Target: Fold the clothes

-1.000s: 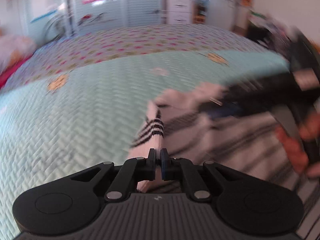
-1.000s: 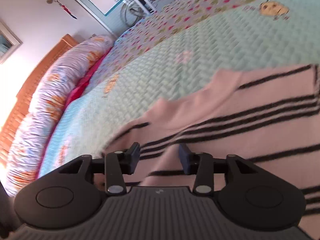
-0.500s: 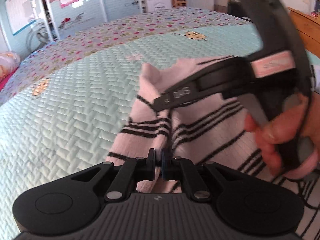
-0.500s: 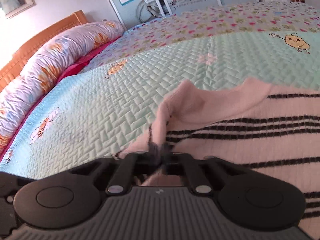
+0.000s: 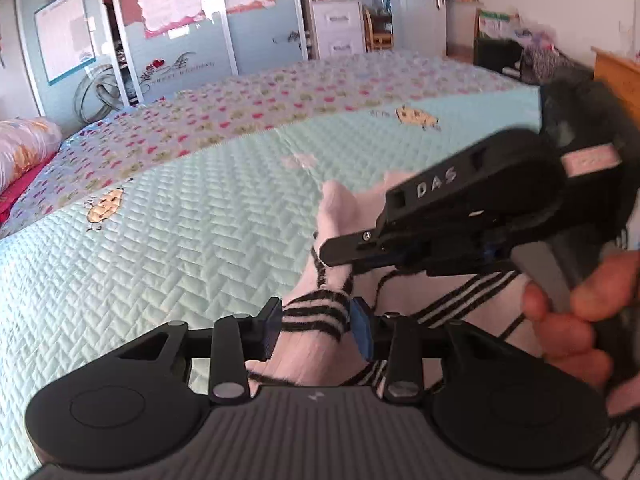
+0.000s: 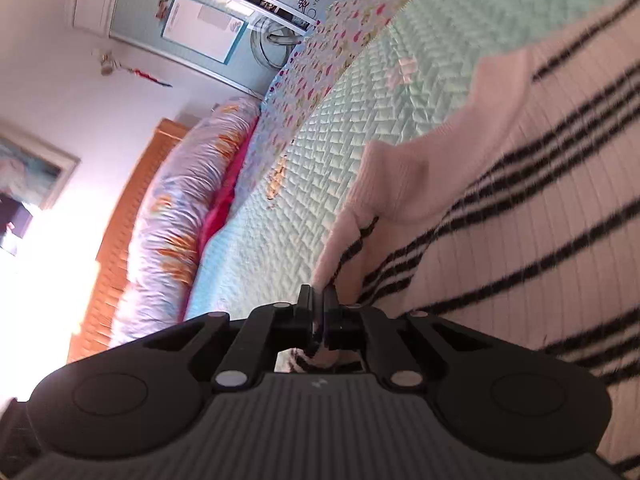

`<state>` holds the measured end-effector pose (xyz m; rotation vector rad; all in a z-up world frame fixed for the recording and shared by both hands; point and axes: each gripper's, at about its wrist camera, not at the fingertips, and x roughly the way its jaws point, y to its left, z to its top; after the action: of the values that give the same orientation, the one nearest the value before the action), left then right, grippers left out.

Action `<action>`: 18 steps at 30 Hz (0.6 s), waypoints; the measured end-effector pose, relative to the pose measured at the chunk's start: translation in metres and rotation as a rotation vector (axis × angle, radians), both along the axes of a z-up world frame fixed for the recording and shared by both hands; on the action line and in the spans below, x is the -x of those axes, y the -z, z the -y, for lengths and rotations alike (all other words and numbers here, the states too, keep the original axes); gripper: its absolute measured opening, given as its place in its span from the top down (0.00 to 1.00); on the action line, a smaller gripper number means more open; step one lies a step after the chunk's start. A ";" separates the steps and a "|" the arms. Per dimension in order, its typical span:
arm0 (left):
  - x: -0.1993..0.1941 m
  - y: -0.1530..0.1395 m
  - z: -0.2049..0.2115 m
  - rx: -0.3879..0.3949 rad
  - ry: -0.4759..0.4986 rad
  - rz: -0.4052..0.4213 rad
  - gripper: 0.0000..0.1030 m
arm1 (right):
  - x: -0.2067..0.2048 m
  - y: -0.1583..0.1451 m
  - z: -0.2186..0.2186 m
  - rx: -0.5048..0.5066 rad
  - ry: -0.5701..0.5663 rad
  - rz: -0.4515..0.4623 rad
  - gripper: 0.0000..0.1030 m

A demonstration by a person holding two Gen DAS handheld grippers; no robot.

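Observation:
A pink sweater with black stripes (image 6: 520,208) lies on the bed. Its striped sleeve (image 5: 316,320) runs between the fingers of my left gripper (image 5: 316,330), which stands open with the pads apart on either side of the cloth. My right gripper (image 6: 319,312) is shut on a folded edge of the sweater near the cuff. In the left wrist view the right gripper (image 5: 336,250) comes in from the right, just above and beyond the left one, with a hand (image 5: 576,320) on its handle.
A light green quilted bedspread (image 5: 180,240) covers the bed, with a flowered band (image 5: 280,100) farther back. A long floral bolster (image 6: 172,220) and a wooden headboard (image 6: 128,208) lie at the left. White drawers (image 5: 340,28) stand beyond the bed.
My left gripper has opened and let go of the striped sleeve. The right gripper stays shut on the sweater and has tilted, so its view is rolled.

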<state>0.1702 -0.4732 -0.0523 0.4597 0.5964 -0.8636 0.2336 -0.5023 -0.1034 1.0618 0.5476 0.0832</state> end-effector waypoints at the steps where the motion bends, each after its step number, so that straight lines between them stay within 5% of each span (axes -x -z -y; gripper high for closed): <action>1: -0.003 0.002 0.003 -0.004 0.005 -0.006 0.82 | 0.002 0.001 0.000 -0.012 0.001 0.006 0.97; 3: -0.008 0.004 0.002 -0.001 0.004 -0.033 0.94 | 0.004 0.002 0.000 -0.030 -0.001 0.019 0.97; 8: -0.011 0.001 -0.008 0.051 -0.017 -0.096 0.96 | 0.011 0.000 0.000 -0.003 -0.016 0.043 0.96; 12: -0.022 -0.001 -0.006 0.044 -0.122 -0.076 0.97 | 0.025 0.008 0.009 -0.037 0.025 0.046 0.79; 18: -0.060 -0.021 0.000 0.008 -0.210 -0.036 0.97 | 0.022 -0.019 0.006 0.279 -0.052 -0.039 0.78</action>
<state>0.2306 -0.4729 -0.0310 0.3676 0.6617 -0.6750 0.2118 -0.5087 -0.0846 0.7790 0.6034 0.0306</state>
